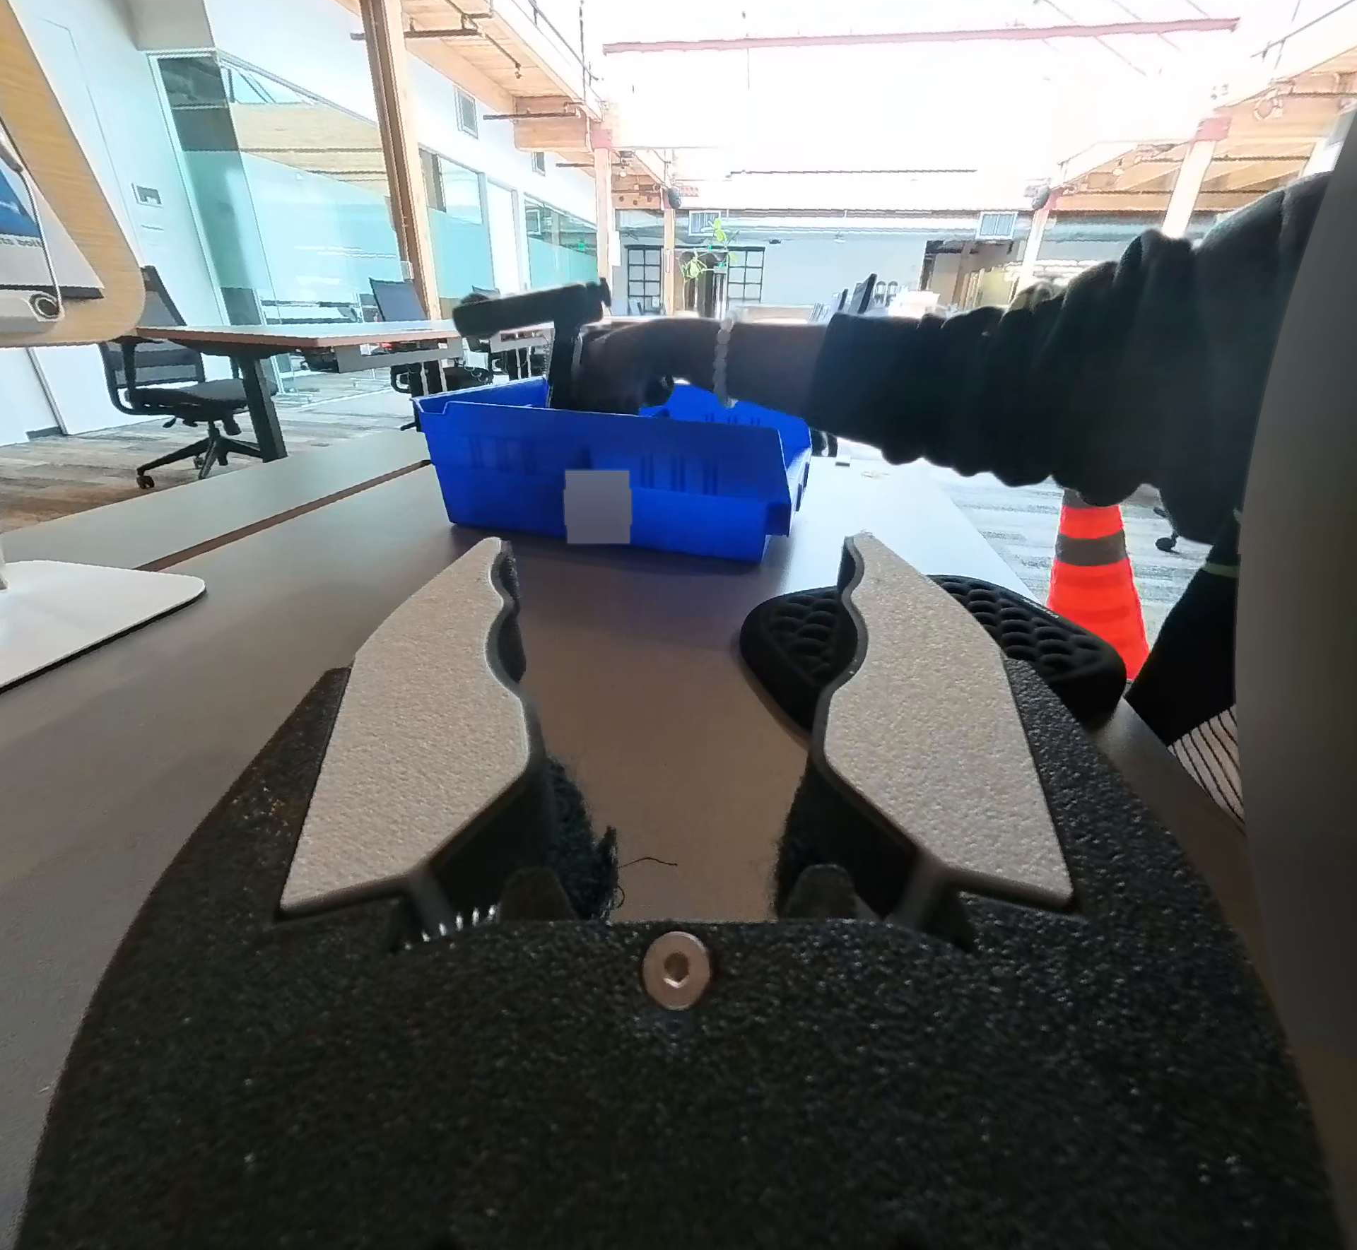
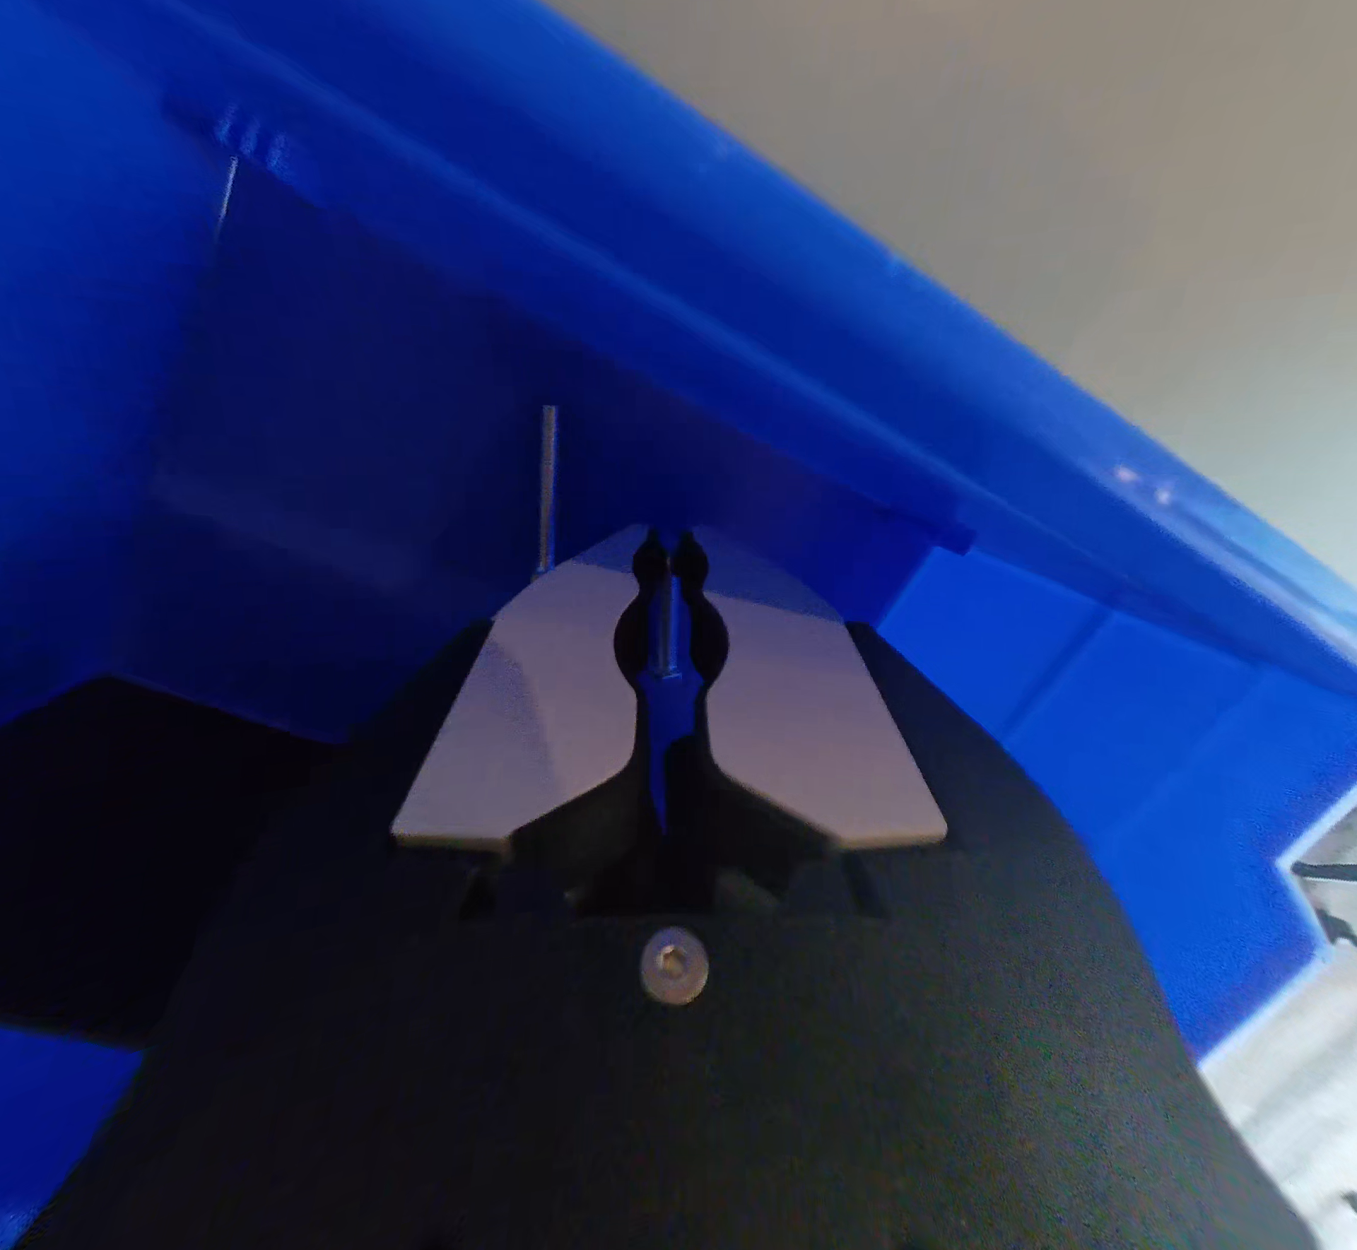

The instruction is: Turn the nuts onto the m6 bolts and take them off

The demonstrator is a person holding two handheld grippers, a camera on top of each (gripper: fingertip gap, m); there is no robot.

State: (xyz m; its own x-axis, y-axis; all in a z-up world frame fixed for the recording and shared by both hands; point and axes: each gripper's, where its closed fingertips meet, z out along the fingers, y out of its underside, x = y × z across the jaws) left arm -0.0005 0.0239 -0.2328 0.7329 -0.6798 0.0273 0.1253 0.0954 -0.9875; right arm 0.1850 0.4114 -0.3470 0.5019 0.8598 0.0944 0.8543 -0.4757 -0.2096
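A blue bin stands on the dark table ahead of my left gripper. The left gripper is wide open with only bare table between its fingers. The right gripper, held by a hand in a dark sleeve, reaches down into the bin, where its fingers are hidden in this view. In the right wrist view, my right gripper is inside the bin. Its pads are closed on a thin silver bolt. A second bolt lies just left of the fingertips. No nut shows.
A black textured pad lies on the table under my left gripper's right finger. A white monitor base stands at the left. An orange cone stands on the floor past the table's right edge. Desks and chairs stand behind. Left tips to right tips: about 45 cm.
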